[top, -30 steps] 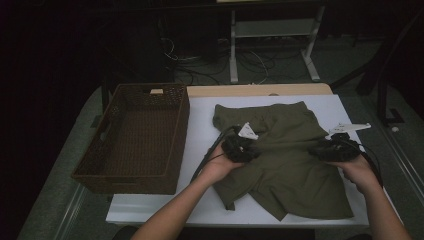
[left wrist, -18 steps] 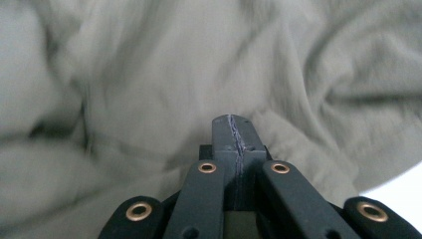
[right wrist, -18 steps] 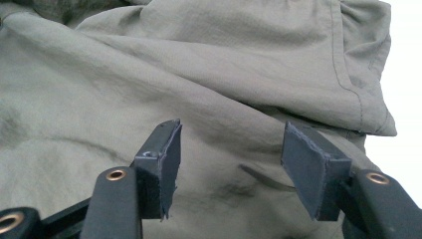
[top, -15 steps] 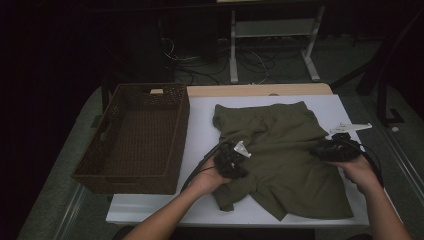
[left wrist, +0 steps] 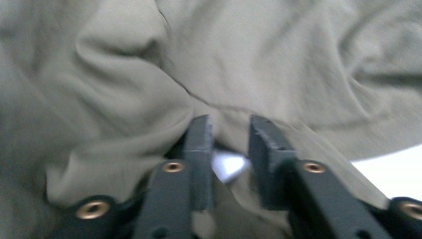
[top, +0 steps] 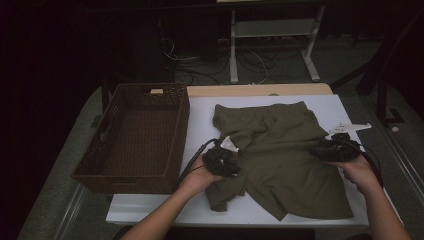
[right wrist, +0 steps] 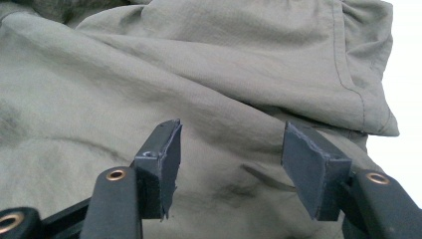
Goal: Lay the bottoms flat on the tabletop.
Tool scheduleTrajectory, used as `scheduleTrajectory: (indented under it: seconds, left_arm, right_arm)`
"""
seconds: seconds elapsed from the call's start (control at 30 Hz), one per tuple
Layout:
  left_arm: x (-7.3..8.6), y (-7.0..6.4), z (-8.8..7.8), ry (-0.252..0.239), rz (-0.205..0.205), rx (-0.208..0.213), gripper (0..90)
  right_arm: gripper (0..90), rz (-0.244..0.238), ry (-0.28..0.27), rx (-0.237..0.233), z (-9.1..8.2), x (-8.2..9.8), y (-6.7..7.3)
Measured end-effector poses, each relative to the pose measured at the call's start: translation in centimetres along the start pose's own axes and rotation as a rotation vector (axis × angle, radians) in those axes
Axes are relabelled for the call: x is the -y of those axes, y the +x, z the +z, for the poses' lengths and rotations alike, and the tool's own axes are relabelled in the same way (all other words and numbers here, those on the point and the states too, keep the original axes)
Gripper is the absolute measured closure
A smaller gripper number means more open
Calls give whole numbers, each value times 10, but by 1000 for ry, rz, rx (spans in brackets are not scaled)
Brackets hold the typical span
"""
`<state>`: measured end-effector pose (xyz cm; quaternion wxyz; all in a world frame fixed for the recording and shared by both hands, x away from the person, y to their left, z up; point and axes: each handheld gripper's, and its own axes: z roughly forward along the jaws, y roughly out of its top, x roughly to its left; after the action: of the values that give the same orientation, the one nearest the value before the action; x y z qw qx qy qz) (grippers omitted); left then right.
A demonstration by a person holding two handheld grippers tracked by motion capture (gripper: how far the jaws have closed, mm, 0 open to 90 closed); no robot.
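Olive shirt (top: 285, 155) is lying rumpled across the middle and right of the white desk (top: 200, 117), its hem trailing toward the near edge. A brown wicker basket (top: 135, 137) is sitting at the left edge, apparently waiting to take the shirt once folded.

Left gripper (top: 222, 161) is working at the shirt's left side, over a bunched fold near the near-left part of the cloth. Its jaws have just been opening; in the left gripper view (left wrist: 230, 144) they are standing a little apart, with a sliver of white desk showing between them and cloth bunched around the tips. The pads are not pressing on anything, so it is reading as released, probably having just let a fold go or setting up for a new bite.

Right gripper (top: 332, 149) is resting at the shirt's right edge, likely steadying that side. In the right gripper view (right wrist: 230, 149) its jaws are standing wide apart above flat fabric, gripping nothing.

Judgement: folding is at an early stage; the cloth is not yet squared.
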<state>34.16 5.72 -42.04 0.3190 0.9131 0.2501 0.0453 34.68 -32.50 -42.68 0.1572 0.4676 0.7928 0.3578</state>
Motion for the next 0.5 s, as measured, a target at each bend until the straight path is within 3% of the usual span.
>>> scheduleTrajectory:
  seconds: [0.1,0.17,0.27,0.33,0.5]
  left_arm:
    - [-3,3,12,19,-24,-41,608]
    - [-3,3,18,38,-19,-63,604]
    - [-5,5,21,31,-31,-64,606]
    - [-6,5,22,28,-33,-67,641]
    - [-7,4,24,24,7,-101,794]
  right_arm:
    - [404,5,-3,0,-2,1,-1]
    - [403,13,-6,3,-4,3,-2]
    - [404,20,0,9,-10,9,-2]
    - [407,28,-2,17,-13,14,-4]
    - [414,41,30,68,-16,24,-12]
